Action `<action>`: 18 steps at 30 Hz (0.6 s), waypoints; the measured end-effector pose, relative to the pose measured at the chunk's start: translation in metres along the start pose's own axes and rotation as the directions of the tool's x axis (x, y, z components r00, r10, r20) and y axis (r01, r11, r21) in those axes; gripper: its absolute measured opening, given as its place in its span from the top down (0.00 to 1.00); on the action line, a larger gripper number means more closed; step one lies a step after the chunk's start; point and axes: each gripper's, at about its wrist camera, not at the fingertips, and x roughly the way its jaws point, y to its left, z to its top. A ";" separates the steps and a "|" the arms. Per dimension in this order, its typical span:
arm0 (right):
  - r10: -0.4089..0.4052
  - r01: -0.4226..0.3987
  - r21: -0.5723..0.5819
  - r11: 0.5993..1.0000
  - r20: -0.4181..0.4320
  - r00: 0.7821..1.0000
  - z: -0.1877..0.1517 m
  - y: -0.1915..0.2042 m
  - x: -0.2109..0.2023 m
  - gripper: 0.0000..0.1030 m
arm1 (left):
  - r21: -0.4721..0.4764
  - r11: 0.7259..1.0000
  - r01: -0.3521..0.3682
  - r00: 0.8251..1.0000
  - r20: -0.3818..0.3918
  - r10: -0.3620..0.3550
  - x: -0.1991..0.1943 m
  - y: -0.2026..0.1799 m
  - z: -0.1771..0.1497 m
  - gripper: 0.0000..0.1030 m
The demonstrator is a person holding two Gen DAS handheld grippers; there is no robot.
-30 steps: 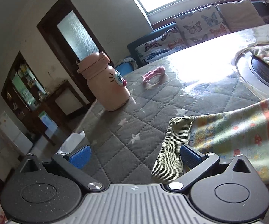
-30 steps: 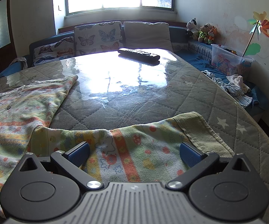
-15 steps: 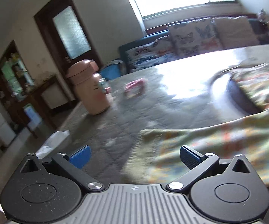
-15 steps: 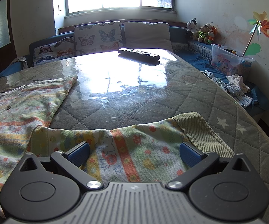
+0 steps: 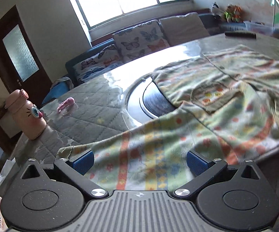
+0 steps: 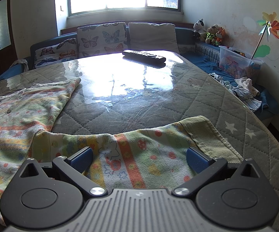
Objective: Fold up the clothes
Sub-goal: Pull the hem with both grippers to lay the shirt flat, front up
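A child's striped, flower-print garment [image 5: 207,119] lies spread on the quilted round table [image 5: 93,100]. My left gripper [image 5: 140,160] is open, its blue pads just above one end of the garment near the table's front edge. My right gripper [image 6: 139,159] is open over a sleeve [image 6: 139,150] that ends in a ribbed green cuff [image 6: 207,135]. The garment's body [image 6: 19,116] lies to the left in the right wrist view. Neither gripper holds cloth.
A pink cartoon bottle [image 5: 24,114] stands at the table's left edge, with a pink hair tie [image 5: 66,104] behind it. A dark turntable disc [image 5: 155,102] shows under the garment. A remote [image 6: 143,56] lies at the far side. A sofa with cushions [image 6: 100,38] sits beyond.
My left gripper has swung right, from the ribbed cuff and the bottle to over the garment's striped part. My right gripper has not moved.
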 end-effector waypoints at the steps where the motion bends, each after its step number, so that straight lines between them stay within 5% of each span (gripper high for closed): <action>1: 0.000 0.000 0.000 1.000 0.000 1.000 0.000 0.000 0.000 0.00 | -0.003 1.000 0.001 1.000 0.000 -0.001 -0.001 0.000 -0.001 0.00; 9: 0.000 0.000 0.000 1.000 0.000 1.000 0.000 0.000 0.000 0.00 | -0.077 0.996 0.050 0.999 0.003 -0.050 -0.003 -0.004 0.011 0.00; 18: -0.002 0.002 -0.001 1.000 -0.003 1.000 0.001 0.001 0.000 0.00 | -0.012 0.998 0.060 0.998 0.003 -0.060 -0.008 -0.020 0.002 0.00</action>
